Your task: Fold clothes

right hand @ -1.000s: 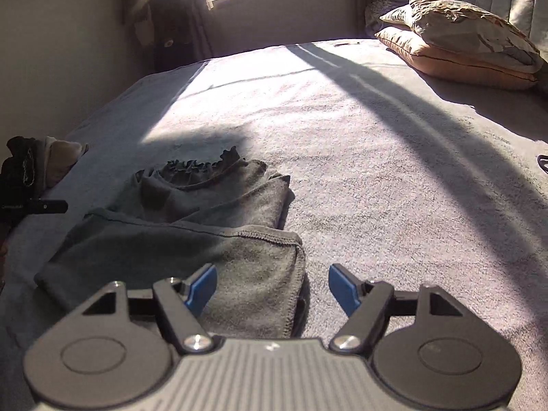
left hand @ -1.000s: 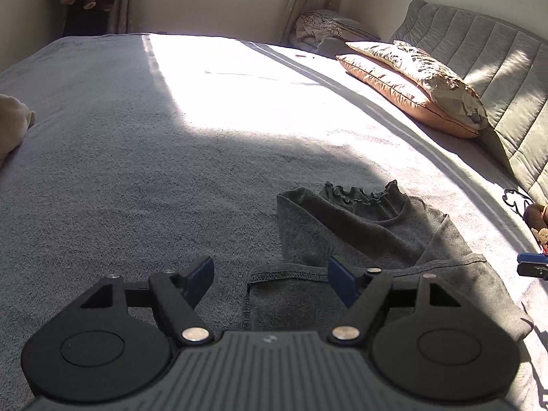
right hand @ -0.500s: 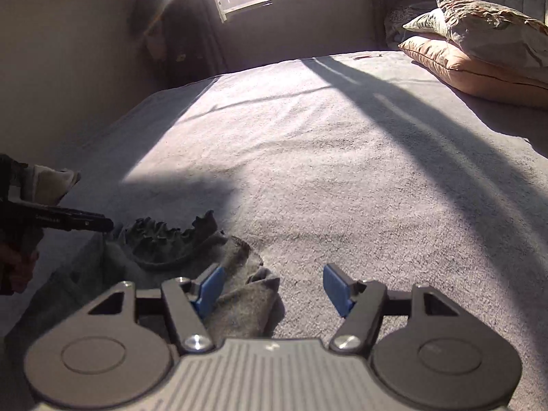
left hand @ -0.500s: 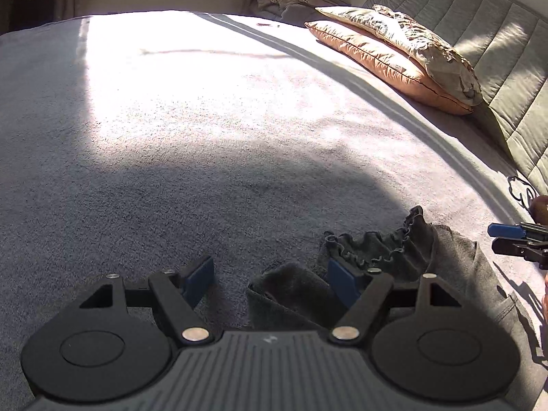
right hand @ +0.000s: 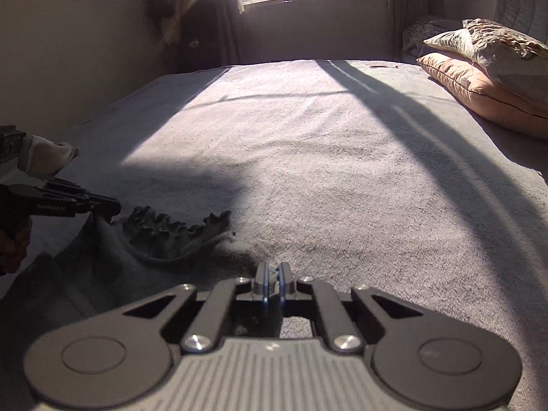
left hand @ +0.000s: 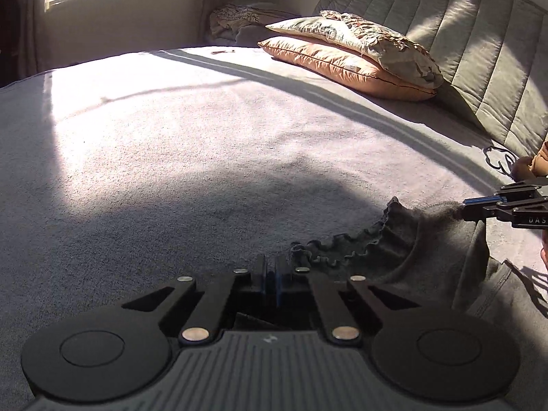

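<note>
Evidently the grey garment (left hand: 441, 250), lying in shadow on the bedspread (left hand: 205, 144) at lower right of the left wrist view, is soft, light and limp, so it is best taken at the corners either side of its ruffled edge (left hand: 346, 246). Both tongs are clamped on it: left gripper (left hand: 270, 274) at the ruffle's end, right gripper (right hand: 272, 279) on a shoulder fold. Only the left view shows the headboard (left hand: 479, 51); only the right shows the person's hand (right hand: 13, 243) and a cream cloth (right hand: 48, 157) at left edge.
</note>
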Demonstrator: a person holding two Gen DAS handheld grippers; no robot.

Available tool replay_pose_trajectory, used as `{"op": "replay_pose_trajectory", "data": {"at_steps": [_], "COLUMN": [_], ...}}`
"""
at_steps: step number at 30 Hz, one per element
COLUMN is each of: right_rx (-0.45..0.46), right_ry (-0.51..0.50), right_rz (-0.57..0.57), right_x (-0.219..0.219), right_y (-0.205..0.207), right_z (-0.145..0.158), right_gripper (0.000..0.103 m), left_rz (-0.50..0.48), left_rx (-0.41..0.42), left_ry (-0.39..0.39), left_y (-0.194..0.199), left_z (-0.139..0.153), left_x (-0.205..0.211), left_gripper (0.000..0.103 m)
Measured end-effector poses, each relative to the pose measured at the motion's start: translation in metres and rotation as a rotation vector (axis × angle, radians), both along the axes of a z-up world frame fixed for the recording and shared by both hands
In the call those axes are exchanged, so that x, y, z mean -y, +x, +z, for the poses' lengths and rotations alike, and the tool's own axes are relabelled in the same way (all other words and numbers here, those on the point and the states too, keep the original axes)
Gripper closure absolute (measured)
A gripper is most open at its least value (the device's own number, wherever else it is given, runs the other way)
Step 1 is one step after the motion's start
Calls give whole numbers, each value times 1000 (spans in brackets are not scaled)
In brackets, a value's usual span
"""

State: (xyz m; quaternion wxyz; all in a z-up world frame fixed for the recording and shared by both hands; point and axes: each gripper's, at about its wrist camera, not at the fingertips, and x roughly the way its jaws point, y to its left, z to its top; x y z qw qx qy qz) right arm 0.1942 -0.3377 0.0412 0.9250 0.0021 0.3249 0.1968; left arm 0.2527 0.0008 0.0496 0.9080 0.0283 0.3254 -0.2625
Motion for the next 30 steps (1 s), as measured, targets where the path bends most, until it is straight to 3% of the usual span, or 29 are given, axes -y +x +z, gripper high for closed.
{"op": "replay_pose_trajectory", "data": {"at_steps": [4, 6, 10, 15, 17, 19, 21, 22, 23, 25, 26, 27, 30], "right_rx": [114, 143, 152, 160, 123, 48, 14, 0, 7, 47, 71, 92, 66], "right_ry": [-34, -35, -4, -118, -177, -245, -252, -234, -190, -92, -42, 7, 119], "right_rz": [66, 97, 100, 345, 447, 506, 460, 430, 392, 335, 312, 288, 247], "right_x": [-2, 0, 4, -19, -26, -27, -23, -21, -18, -15, -16, -17, -34], "right_y": [-40, -61, -90, -150, -172, -183, -178, -174, -170, -164, -160, -157, -127], "right_z": [30, 38, 43, 51, 49, 35, 25, 23, 25, 36, 41, 45, 46], "right_gripper": [97, 97, 97, 97, 97, 97, 94, 91, 84, 61, 42, 30, 29], "left_rz": [-43, -40, -37, -232, -289, -257, -206, -180, -166, -156, -154, -150, -55], "left_rx": [67, 64, 90, 136, 123, 95, 73, 63, 49, 29, 26, 23, -26], "left_ry": [-53, -30, -77, -101, -82, -71, -81, -93, -107, -122, -111, -101, -84], "left_y": [-24, -29, -51, -128, -152, -156, -148, -141, -134, -123, -119, -115, -107], "left_z": [20, 22, 33, 50, 49, 43, 41, 41, 42, 43, 43, 43, 39], "left_x": [-13, -14, -25, -34, -38, -41, -41, -40, -38, -30, -24, -18, -6], "left_gripper": [99, 99, 99, 99, 96, 95, 93, 92, 83, 59, 52, 52, 52]}}
